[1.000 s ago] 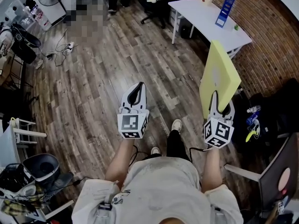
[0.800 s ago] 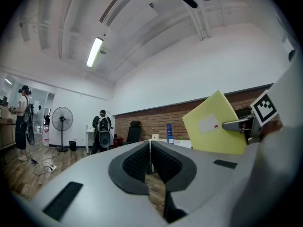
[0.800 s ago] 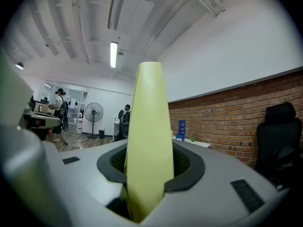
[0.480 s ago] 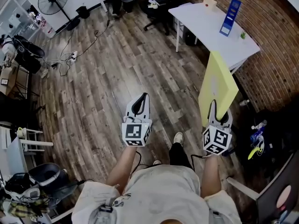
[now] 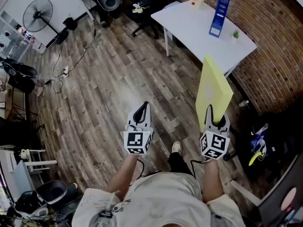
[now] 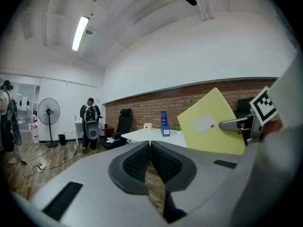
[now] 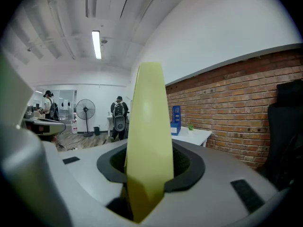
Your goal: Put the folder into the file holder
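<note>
A yellow folder stands on edge in my right gripper, whose jaws are shut on its lower edge. In the right gripper view the folder rises between the pads and hides most of what lies ahead. The blue file holder stands upright on the white table, well beyond the folder. It also shows in the left gripper view as the file holder, and beside the folder as the file holder. My left gripper hangs over the wood floor, shut and empty, left of the folder.
A small box and a small plant sit on the table. A brick wall runs along the right. An office chair stands by the table's far end. A fan and a person with a backpack are farther off.
Both grippers have travelled forward toward the white table, which now lies closer and more central in the head view. The folder stays in the right gripper's jaws.
</note>
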`<state>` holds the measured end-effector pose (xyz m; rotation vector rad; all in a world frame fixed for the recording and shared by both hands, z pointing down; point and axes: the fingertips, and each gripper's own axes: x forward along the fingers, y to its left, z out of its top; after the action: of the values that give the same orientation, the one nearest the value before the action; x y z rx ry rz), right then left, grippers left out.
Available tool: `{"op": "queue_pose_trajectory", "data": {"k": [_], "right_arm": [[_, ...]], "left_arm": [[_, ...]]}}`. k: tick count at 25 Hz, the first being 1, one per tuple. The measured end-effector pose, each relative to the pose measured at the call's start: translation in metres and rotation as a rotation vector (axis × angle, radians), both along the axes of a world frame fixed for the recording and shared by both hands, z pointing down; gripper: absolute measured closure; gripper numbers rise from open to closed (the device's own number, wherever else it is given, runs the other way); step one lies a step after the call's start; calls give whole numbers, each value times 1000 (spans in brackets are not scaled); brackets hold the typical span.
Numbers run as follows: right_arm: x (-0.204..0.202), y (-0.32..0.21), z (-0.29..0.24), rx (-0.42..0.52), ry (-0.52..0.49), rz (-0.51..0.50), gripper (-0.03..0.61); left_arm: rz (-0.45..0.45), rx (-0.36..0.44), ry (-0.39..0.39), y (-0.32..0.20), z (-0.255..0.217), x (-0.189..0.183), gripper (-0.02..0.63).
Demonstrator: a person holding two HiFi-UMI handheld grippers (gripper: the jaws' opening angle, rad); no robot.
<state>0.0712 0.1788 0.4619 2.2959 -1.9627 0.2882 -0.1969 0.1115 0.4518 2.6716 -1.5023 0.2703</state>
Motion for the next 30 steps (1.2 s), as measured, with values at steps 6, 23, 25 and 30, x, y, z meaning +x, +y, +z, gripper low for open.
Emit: {"op": "queue_pose_trajectory", "data": {"k": [6,23,25,30], "right_arm": [[46,-19,7,-11,-11,51,408],[114,-60,-28,69,14,120,410],[112,-67,-30,76,23,127,410],[109,-100,-38,89,52,161,410]], "left_arm": [[74,-1,-16,-34,4,59,594],[157,53,24,-102,-15,141,594],[164,67,33,-111,-18,141,594],[188,83,71,-159,-18,145,594]]}}
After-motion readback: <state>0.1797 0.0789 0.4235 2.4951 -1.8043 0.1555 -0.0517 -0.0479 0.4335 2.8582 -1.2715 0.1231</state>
